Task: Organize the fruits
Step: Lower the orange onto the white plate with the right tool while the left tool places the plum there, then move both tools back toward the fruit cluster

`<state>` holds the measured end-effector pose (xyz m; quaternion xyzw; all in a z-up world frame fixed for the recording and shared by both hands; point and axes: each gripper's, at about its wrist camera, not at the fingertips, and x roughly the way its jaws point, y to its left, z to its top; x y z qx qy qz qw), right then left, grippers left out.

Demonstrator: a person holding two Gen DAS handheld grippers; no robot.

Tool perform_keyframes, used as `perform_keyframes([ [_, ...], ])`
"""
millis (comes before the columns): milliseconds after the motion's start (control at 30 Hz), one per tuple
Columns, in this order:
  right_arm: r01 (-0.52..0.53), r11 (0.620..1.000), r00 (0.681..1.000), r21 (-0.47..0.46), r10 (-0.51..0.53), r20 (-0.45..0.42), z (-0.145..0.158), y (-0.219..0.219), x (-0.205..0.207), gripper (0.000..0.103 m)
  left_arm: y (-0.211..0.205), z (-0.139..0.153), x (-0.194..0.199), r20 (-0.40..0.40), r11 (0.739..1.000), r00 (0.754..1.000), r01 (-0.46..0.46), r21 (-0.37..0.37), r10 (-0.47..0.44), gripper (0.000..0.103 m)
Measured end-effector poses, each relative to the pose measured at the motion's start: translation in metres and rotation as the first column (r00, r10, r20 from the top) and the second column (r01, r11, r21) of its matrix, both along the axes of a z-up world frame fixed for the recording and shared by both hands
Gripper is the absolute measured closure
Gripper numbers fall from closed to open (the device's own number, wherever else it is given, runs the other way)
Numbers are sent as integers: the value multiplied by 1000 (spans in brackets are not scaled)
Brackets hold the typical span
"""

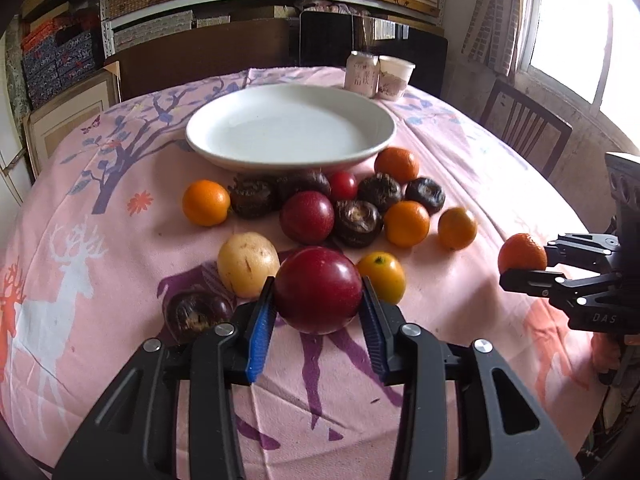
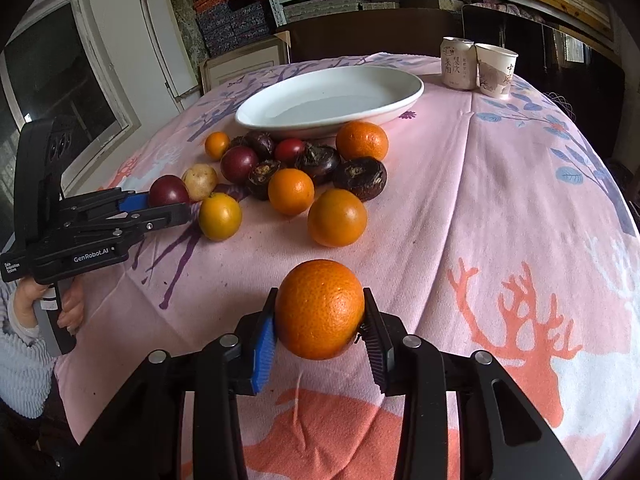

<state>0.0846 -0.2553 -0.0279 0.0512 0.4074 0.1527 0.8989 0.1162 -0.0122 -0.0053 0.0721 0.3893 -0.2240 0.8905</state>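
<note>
Two tools, left (image 2: 170, 205) marked GenRobot.AI, right (image 1: 520, 258) marked DAS.

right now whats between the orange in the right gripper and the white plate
In the right wrist view, loose fruit: an orange and a dark fruit lie between the held orange and the white plate, then another orange at its rim.

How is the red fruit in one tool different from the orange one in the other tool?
The red fruit is dark red with smooth, shiny skin; the orange fruit is bright orange with dimpled skin. The left tool grips the red fruit close to the fruit pile; the right tool grips the orange fruit well apart from it. Both are round and pinched between two fingers.
</note>
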Motion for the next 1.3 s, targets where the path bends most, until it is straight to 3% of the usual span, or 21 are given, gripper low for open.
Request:
perform_keyframes([
  [133,41,997,997,60,-45,67,33,-3,38,63,-1,25,34,28,998,999,-39,-58,40,64],
  [267,70,990,993,122,-81,86,50,3,93,63,-10,32,76,35,995,996,-76,-63,78,64],
  [433,91,988,994,122,-98,54,40,16,160,63,-21,18,123,-3,994,995,-95,-53,95,63],
  [533,103,988,991,112,-112,79,32,20,178,60,-17,5,138,-47,991,994,-106,-82,102,62],
  [600,85,992,992,91,-93,90,27,21,181,40,-12,1,140,-49,990,994,-105,-92,101,44],
  [833,99,986,991,134,-111,81,20,12,173,40,9,14,130,-15,983,992,-124,-137,123,35],
  [1033,140,975,983,174,-158,97,21,1,146,39,45,30,109,62,965,972,-213,-150,225,30],
  [1167,185,966,972,181,-206,109,21,-9,121,25,68,20,89,52,950,956,-280,-138,289,19],
  [1300,223,946,962,234,-252,102,20,-24,100,20,79,2,79,3,943,950,-311,-118,313,19],
])
